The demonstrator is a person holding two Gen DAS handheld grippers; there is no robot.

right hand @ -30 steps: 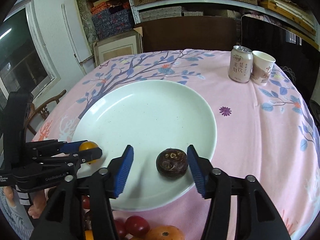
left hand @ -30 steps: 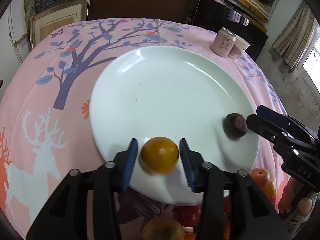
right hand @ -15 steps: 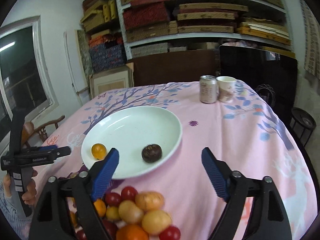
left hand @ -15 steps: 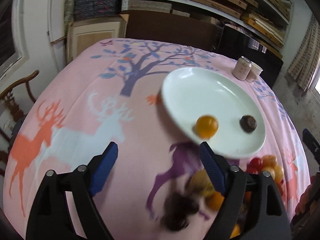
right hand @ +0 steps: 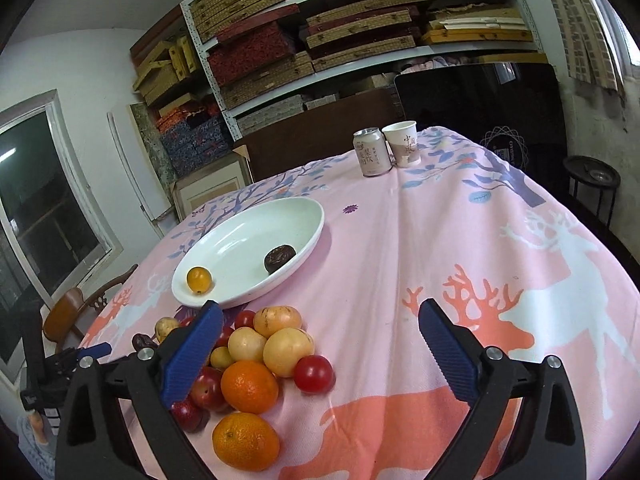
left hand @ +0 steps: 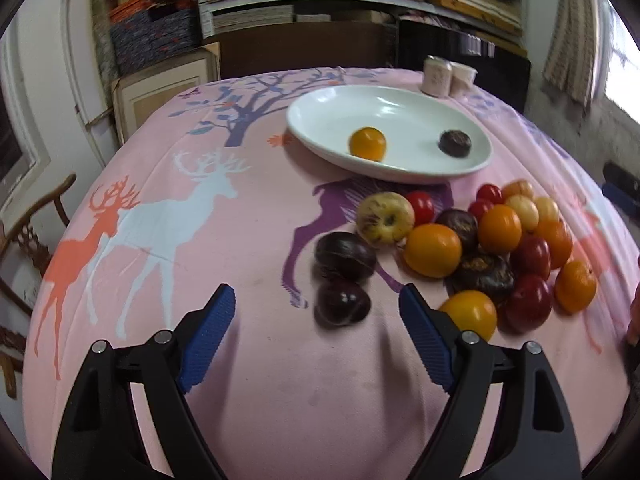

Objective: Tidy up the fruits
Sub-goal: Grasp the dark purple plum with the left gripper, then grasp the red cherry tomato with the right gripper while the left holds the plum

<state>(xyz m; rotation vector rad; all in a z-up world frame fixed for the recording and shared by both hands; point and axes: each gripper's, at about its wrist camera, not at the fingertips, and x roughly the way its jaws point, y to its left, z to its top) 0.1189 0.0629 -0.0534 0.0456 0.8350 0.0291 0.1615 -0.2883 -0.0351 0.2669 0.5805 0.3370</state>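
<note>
While both grippers' fingers gape wide and empty, pick one fruit. Left gripper [left hand: 316, 336] should straddle the near dark plum [left hand: 341, 307] squarely.

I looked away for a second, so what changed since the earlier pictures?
Both grippers pulled back from the plate: the left gripper left the small orange fruit, the right gripper left the dark fruit. Both now hang open near the fruit pile. Those two fruits, the can and cup stayed put.
</note>
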